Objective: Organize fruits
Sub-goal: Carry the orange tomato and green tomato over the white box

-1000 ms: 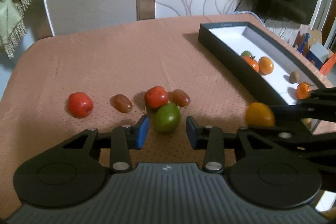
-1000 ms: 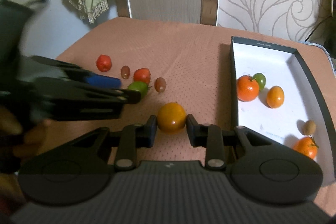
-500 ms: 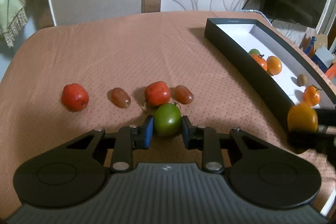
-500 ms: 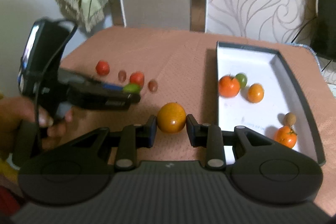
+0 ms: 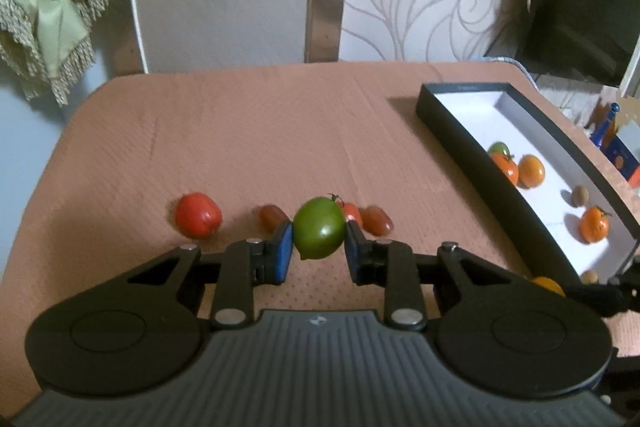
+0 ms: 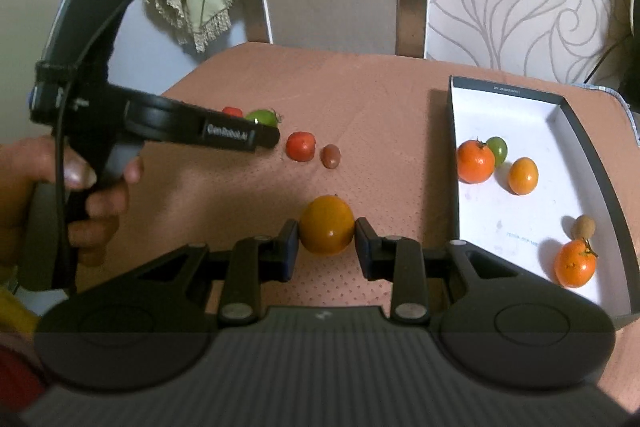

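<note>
Across the tan bench (image 5: 248,131) I now hold the green fruit (image 5: 319,233) lifted in my left gripper (image 5: 319,251), jaws clamped, where a second ago it sat down; my right gripper (image 6: 326,247) stays pinched on the orange fruit (image 6: 327,225), both bound for the tray (image 6: 592,147) at the right edge.

I count two tongs: my left gripper (image 5: 319,245) pinches one green fruit (image 5: 319,233), my right gripper (image 6: 327,241) one yellow-orange fruit (image 6: 327,225). On the table (image 5: 260,131) lie two red fruits (image 5: 198,215) and two brownish ones (image 5: 377,219). The one box (image 6: 600,147) contains five: two oranges (image 6: 475,162), one yellow-orange, one green, one brown.
</note>
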Demonstrator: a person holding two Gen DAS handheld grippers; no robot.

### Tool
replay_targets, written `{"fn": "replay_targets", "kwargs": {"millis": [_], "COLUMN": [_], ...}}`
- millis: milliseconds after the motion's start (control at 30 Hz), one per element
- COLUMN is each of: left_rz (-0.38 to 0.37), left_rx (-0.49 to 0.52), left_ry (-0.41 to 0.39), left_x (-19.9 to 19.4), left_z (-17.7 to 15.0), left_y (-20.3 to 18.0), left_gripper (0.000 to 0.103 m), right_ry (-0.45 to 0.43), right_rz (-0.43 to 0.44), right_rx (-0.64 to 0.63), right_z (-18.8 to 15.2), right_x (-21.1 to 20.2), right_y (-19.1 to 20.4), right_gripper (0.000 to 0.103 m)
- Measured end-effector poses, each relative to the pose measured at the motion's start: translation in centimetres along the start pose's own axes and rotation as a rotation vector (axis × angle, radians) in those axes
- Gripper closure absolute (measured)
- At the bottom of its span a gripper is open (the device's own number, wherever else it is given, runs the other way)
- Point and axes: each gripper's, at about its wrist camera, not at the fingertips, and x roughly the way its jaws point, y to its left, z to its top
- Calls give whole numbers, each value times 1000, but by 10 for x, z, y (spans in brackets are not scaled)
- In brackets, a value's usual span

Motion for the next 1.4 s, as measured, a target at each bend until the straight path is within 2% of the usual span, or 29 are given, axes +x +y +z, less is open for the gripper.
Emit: {"fn": "replay_targets", "kwargs": {"millis": [233, 500, 733, 1033, 1400], "left_rz": [27, -3, 6, -3, -32], "left_rx": [-20, -35, 2, 28, 8], "left_ry": [13, 32, 40, -17, -50], "left_x": [2, 3, 6, -1, -5], "left_z": [0, -5, 3, 30, 38], "left_y": [2, 3, -1, -16, -28], "left_gripper": [71, 71, 71, 71, 71], "right_ry": [-13, 22, -47, -95, -75], "right_rz": [0, 14, 2, -3, 4], "right_rx": [11, -10, 59, 63, 33], "right_z": [-4, -9, -15, -16, -16], "right_x": [-10, -4, -17, -28, -31], "right_y": [-1, 9, -1, 2, 3], "right_gripper": [70, 70, 70, 70, 70]}}
